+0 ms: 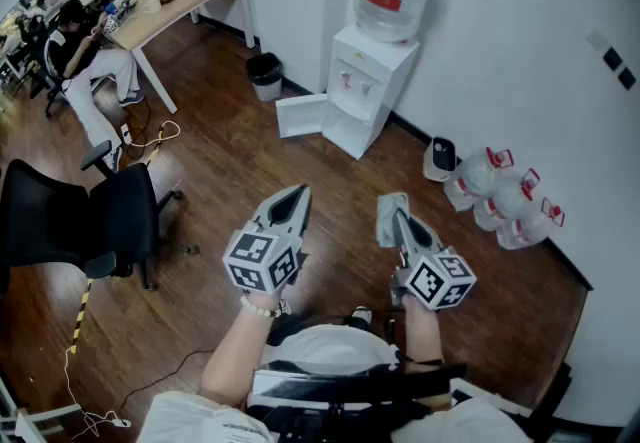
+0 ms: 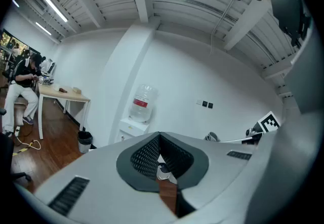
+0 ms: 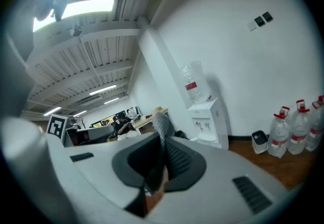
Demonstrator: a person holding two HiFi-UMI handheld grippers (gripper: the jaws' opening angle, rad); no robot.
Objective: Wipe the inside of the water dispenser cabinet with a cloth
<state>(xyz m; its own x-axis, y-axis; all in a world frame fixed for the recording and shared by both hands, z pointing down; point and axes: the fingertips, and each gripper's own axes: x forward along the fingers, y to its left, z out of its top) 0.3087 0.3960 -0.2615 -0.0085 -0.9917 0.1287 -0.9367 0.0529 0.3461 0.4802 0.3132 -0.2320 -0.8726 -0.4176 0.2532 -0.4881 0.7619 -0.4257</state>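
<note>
Cloth [image 1: 388, 207] sits clamped in the right tongs [image 1: 397, 219]; the left tongs [image 1: 298, 195] are clenched on nothing. The water dispenser [image 1: 370, 86] stands well ahead of both, its cabinet door [image 1: 301, 116] swung open.
</note>
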